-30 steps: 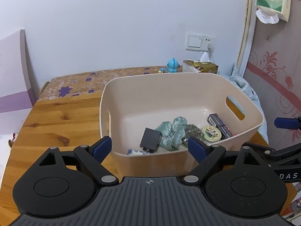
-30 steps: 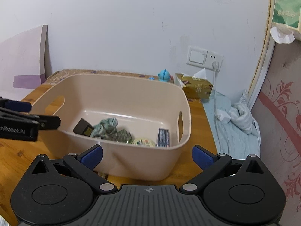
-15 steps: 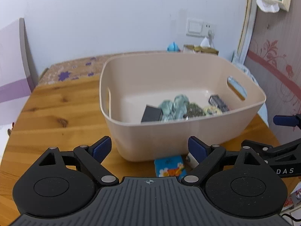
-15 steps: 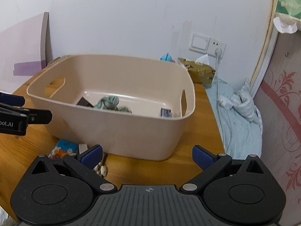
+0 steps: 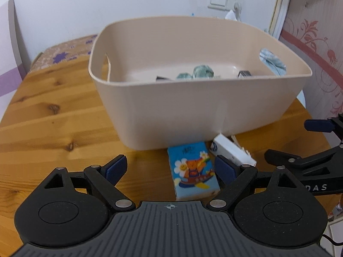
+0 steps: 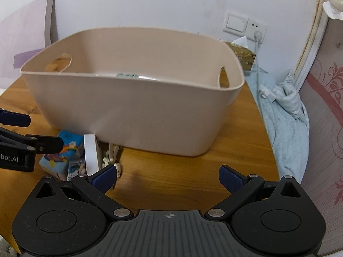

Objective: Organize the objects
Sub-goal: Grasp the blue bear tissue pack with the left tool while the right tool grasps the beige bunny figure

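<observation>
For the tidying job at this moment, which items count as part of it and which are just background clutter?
Belongs to the job:
- beige bin, already holding some items
- blue cartoon packet on the table before the bin
- white box beside the packet
- left claw and right claw, both open

Just lying about:
- tissue box
- blue cloth
- wall switch

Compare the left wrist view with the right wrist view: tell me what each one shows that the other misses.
Only the left wrist view shows the black items lying inside the bin and the purple-flowered cloth. Only the right wrist view shows the crumpled light-blue fabric beside the table. Both show the beige bin, the blue cartoon pack, the white box and both open grippers.
</observation>
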Action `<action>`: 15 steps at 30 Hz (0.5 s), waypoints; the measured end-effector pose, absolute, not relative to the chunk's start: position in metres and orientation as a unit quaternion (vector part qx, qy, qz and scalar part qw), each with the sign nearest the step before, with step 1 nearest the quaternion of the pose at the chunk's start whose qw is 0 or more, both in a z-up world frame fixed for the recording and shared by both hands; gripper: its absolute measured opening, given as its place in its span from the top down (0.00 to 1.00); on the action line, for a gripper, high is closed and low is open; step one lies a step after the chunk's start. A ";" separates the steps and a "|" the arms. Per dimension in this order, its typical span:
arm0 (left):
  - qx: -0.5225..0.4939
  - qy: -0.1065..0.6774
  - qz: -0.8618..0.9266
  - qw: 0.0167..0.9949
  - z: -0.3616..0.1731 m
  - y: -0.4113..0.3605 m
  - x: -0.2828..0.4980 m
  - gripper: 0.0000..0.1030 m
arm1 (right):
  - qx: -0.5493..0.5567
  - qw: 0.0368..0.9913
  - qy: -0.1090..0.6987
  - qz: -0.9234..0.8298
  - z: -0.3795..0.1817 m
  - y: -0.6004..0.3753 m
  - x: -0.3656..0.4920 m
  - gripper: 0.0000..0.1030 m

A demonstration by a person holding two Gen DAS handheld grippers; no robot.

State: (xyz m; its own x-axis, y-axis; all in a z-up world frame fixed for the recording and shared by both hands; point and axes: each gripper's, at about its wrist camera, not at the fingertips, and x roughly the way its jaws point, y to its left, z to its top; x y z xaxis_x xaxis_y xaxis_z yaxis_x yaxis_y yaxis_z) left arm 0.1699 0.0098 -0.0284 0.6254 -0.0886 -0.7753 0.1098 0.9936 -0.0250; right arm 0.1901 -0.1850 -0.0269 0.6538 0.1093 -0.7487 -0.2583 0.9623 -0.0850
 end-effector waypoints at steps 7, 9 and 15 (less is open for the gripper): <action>0.010 0.443 -0.066 0.894 -0.037 0.006 0.170 0.13 | -0.102 0.896 0.418 0.110 -0.039 -0.178 0.192 0.00; 0.008 0.444 -0.068 0.893 -0.039 0.006 0.172 0.12 | -0.103 0.894 0.421 0.111 -0.041 -0.177 0.192 0.00; -0.008 0.446 -0.073 0.892 -0.042 0.007 0.176 0.11 | -0.101 0.891 0.427 0.115 -0.047 -0.177 0.193 0.00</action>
